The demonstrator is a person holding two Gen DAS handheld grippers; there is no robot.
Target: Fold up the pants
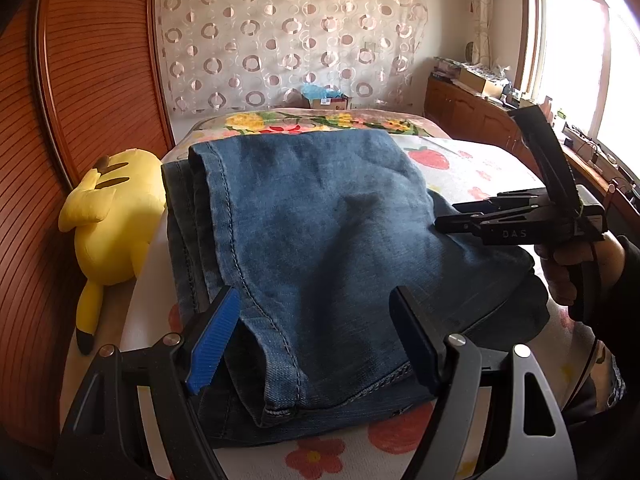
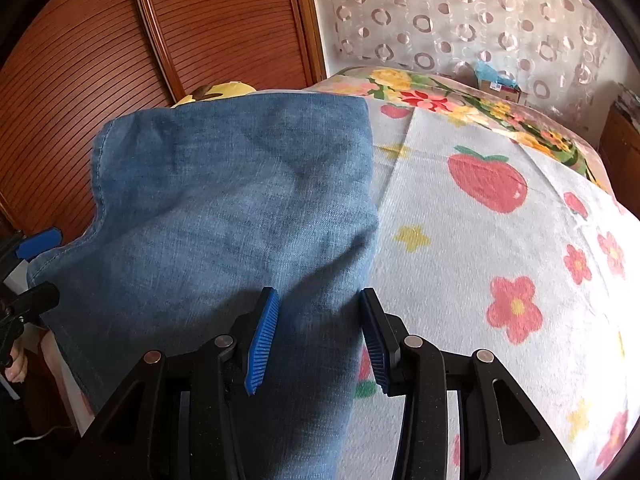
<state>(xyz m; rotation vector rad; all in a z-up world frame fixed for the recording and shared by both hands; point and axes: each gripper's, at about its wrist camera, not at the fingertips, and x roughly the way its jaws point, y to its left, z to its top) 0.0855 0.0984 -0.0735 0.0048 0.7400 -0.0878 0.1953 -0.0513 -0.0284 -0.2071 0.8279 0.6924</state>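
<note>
Looking down along both tools, I see the blue denim pants (image 1: 312, 240) lying folded in a thick stack on the white bedspread printed with red strawberries and flowers (image 2: 500, 240), near the bed's left edge, just beside a yellow plush toy (image 1: 112, 220).

My left gripper (image 1: 316, 344) is spread wide, its blue ribbed pads on either side of the near hem end, pinching nothing. My right gripper (image 2: 316, 336) stands partly spread over the right-hand fold of the denim; cloth shows between its pads (image 2: 262, 344), but whether they press on it I cannot tell. In the left view it hovers at the stack's right side.

I judge this denim to be fairly heavy and soft yet thick: it should hold a crease, sag when lifted and resist slipping on ribbed pads. Layers may slide apart, so I would take hold at the stitched hem or at a folded edge, gripping every layer.

As for containers, a cardboard box (image 1: 328, 101) stands beyond the far end of the bed with something crumpled and light blue on top; the rest of its contents are hidden.
</note>
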